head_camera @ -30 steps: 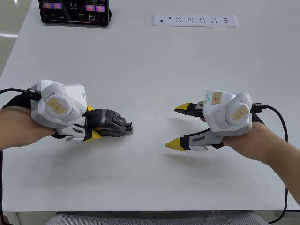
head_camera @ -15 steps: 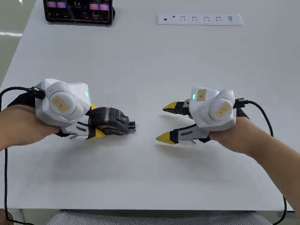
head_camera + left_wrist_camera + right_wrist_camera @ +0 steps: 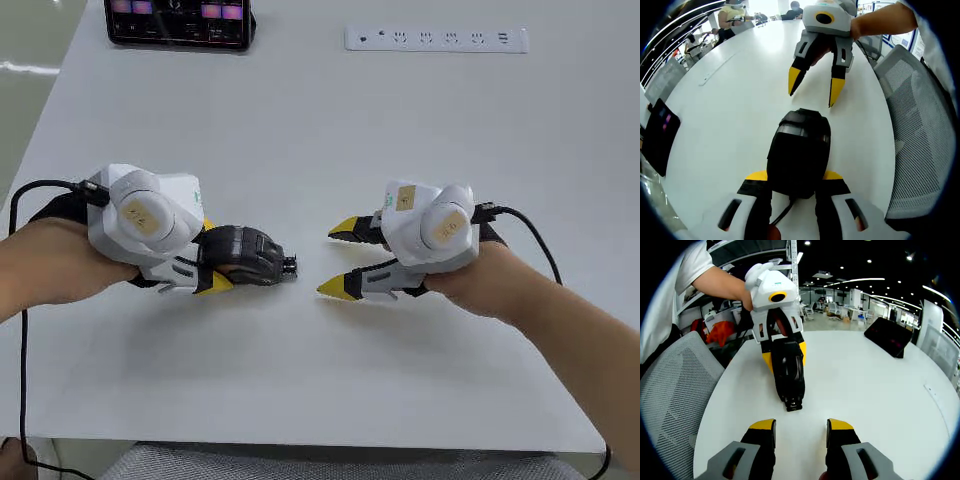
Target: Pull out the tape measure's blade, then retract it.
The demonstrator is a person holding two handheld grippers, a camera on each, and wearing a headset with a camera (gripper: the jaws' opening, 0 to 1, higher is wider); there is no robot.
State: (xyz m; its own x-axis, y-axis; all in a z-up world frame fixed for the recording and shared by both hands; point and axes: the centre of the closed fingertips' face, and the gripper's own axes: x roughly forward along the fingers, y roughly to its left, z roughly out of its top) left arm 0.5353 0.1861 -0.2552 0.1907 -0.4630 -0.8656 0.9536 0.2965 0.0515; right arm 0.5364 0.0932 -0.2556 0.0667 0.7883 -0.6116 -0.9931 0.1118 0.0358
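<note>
- Clamping the tape measure (image 3: pixel 243 255) by its case, my left gripper (image 3: pixel 795 176) has both jaws closed on its sides. The case lies on the white table (image 3: pixel 300 150) with its mouth facing my other hand.
- My right gripper (image 3: pixel 338 258) is spread wide and carries nothing. Its yellow tips sit just short of the blade's end hook (image 3: pixel 794 404), not touching it.
- The blade looks fully wound inside, so I judge the pull not yet begun.
- The hook is small and low to the table. If I close too high or off-centre, I pinch air or scrape the surface.
- A slanted pull could twist the case out of my left grip.
- Dropping the hook abruptly would let the blade whip back.
- A power strip (image 3: pixel 435 39) and a dark screen (image 3: pixel 180 18) sit at the far edge, well apart.
</note>
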